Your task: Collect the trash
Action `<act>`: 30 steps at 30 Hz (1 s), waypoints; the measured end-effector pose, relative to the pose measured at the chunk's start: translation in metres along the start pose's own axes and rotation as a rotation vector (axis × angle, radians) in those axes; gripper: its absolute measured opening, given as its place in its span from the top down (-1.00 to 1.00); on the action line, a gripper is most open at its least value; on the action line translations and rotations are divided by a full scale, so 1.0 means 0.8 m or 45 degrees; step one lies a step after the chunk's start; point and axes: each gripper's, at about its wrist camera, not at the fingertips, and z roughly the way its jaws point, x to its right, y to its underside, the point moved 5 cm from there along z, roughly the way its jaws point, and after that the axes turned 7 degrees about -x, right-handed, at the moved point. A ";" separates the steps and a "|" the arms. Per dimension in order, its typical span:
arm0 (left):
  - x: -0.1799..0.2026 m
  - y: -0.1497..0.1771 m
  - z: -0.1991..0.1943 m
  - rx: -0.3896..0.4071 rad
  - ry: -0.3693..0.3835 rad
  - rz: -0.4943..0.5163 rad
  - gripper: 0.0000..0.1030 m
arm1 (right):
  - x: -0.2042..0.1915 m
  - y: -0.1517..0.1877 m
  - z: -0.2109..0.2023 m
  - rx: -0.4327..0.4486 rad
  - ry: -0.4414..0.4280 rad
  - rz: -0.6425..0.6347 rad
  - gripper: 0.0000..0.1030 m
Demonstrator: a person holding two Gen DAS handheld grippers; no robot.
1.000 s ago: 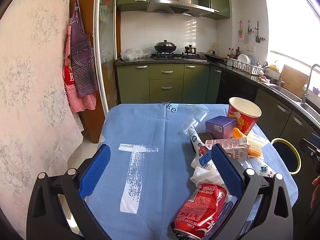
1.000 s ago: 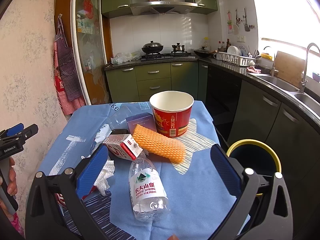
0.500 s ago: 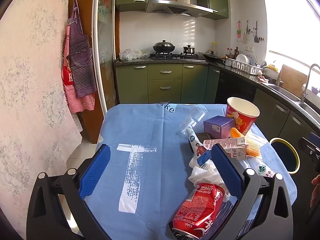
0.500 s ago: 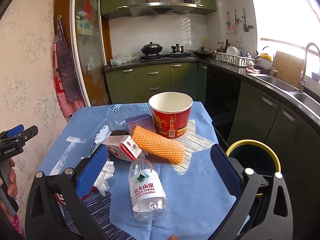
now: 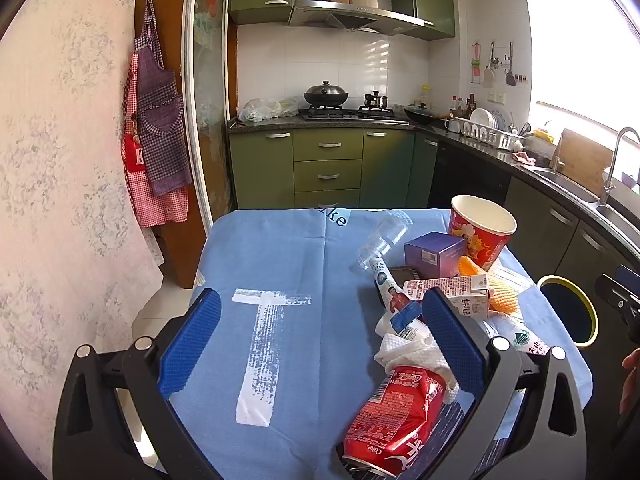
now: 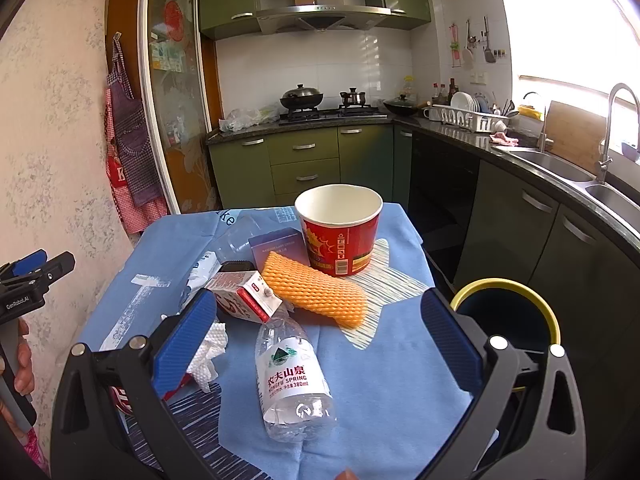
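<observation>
Hovering above the blue-clothed counter, the right gripper has its fingers spread wide and grasping nothing; the left gripper is likewise released and empty. Lying between the right fingers, cap end pointing away, is a clear water bottle, empty by the look of it; it would be light, thin-walled and slick, liable to buckle or squirt out if squeezed hard, so the labelled middle across its width seems the safest hold. Just beyond the fingertips sits an orange foam net, soft and springy, which would compress to almost nothing in a pinch. Beside the left-hand finger is a small milk carton, stiff at its edges and easy to clamp across the flat faces, and a crumpled white tissue touches that finger's inner side. Farther ahead stands a red paper bucket, upright, light but easy to tip, best taken by the rim. Outside the right-hand finger, off the counter's edge, the yellow-rimmed bin gapes open. In the left view a dented red cola can lies near the right-hand finger, rigid enough at its ends but slippery.
</observation>
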 end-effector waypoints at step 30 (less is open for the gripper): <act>0.010 -0.029 0.013 0.016 0.035 0.040 -0.93 | 0.014 -0.048 0.017 -0.051 0.028 -0.076 -0.89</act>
